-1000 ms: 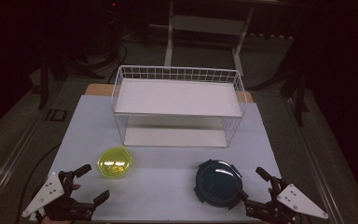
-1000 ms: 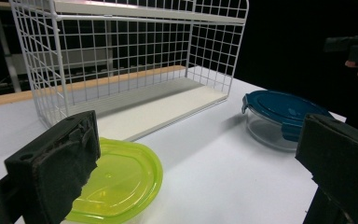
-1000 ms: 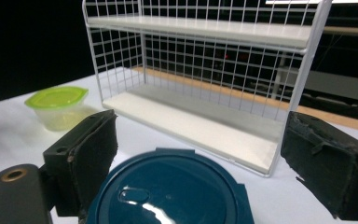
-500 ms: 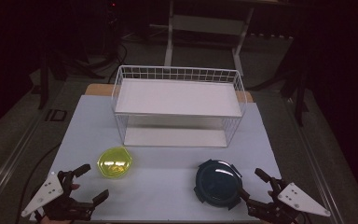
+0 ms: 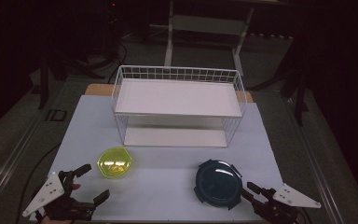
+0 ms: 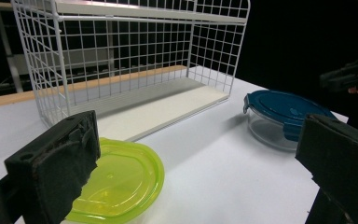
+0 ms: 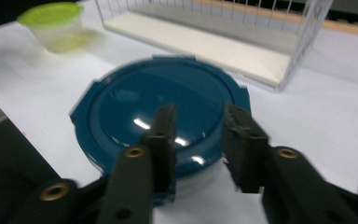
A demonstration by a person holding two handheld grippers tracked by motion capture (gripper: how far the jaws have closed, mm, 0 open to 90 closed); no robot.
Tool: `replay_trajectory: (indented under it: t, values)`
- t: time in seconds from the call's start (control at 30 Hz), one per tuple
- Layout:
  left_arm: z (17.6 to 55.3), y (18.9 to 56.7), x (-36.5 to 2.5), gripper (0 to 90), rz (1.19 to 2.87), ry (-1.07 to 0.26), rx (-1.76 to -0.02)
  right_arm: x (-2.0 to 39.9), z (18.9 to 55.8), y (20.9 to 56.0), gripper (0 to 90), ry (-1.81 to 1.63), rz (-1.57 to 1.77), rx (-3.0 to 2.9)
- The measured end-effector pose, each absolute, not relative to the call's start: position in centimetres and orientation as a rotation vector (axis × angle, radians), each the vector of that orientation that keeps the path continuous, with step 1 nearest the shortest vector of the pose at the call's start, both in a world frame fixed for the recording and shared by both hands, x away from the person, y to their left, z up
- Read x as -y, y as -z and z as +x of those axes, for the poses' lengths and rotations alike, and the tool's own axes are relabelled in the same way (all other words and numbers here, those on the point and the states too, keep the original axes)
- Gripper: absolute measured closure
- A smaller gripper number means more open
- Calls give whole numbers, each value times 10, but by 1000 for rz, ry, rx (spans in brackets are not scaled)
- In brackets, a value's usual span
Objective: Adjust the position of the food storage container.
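Mostly glossy round blue lid [image 7: 161, 105]

Right tool narrows and dips at the blue-lidded container

Since the earlier pictures the right tool [image 5: 254, 191] sits a little lower and closer in beside the blue-lidded container [image 5: 218, 184], at that container's near right edge; its jaws, spread wide a second ago, have just been closing and now stand much narrower. In the right gripper view the two black jaws rise in front of the container's near rim with a gap between them, and the lid's edge shows in that gap; whether the pads press on the rim cannot be told through the blur. The grey plate on top of the tool has tipped slightly toward the container.
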State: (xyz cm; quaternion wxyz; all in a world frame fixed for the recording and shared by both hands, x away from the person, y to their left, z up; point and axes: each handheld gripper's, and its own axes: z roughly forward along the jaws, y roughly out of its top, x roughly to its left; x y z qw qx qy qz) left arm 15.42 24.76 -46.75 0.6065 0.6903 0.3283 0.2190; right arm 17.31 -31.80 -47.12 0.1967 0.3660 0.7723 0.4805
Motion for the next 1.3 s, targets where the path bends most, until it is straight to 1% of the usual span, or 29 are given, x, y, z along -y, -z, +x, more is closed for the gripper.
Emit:
replay_trajectory:
  t: [0.1,0.2,0.8,1.3]
  values:
    - [155,468,-247,0,1596,-504,-760,321,174,475,799,-1334,1045,-2184]
    - [155,468,-247,0,1601,-504,-756,323,175,478,895,-1311,1047,-2219]
    - [155,468,-246,0,1604,-506,-753,316,179,489,900,-1287,1070,-2320]
    - [156,469,-245,0,1605,-501,-752,290,196,492,900,-1341,1045,-2383]
